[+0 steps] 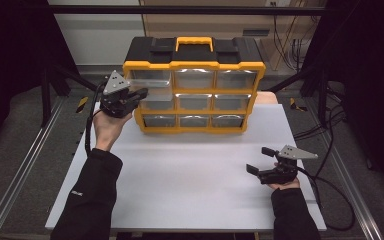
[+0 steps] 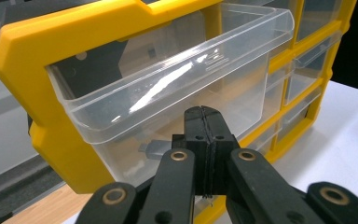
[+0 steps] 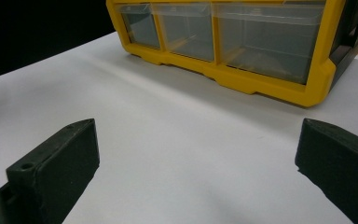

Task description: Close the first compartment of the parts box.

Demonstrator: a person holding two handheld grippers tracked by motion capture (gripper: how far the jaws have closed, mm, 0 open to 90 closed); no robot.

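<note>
1. Scene: yellow-and-black drawer organizer (image 1: 194, 85) stands upright at the far middle of the white table (image 1: 190, 175), three rows of three clear drawers. The top-left drawer (image 2: 168, 93) sits partly out of its frame; the other drawers look flush.

2. Step in hand, as I judge it: working that protruding drawer along its slot with the left gripper (image 1: 141, 94), whether further out or back in I cannot tell.

3. Left gripper: jaws pressed fully together, nothing between them. In the left gripper view the closed tips (image 2: 204, 122) sit against or just short of the drawer's clear front wall, below its rim; contact cannot be confirmed.

4. Right gripper (image 1: 261, 160): jaws spread wide, empty, resting near the front right of the table, well apart from the organizer. In the right gripper view its two jaws frame bare table, with the bottom row of drawers beyond.

5. Doing it well:
   - Push or pull straight along the drawer's slide; a skewed force would likely jam the thin plastic in the frame.
   - Closed tips give a small contact patch, so keep them central on the front wall to avoid twisting.
   - The organizer is light and may skid; the free right gripper could brace the frame.

6. Small detail: a dark object (image 2: 154, 148) lies on the drawer floor; identity unclear.
</note>
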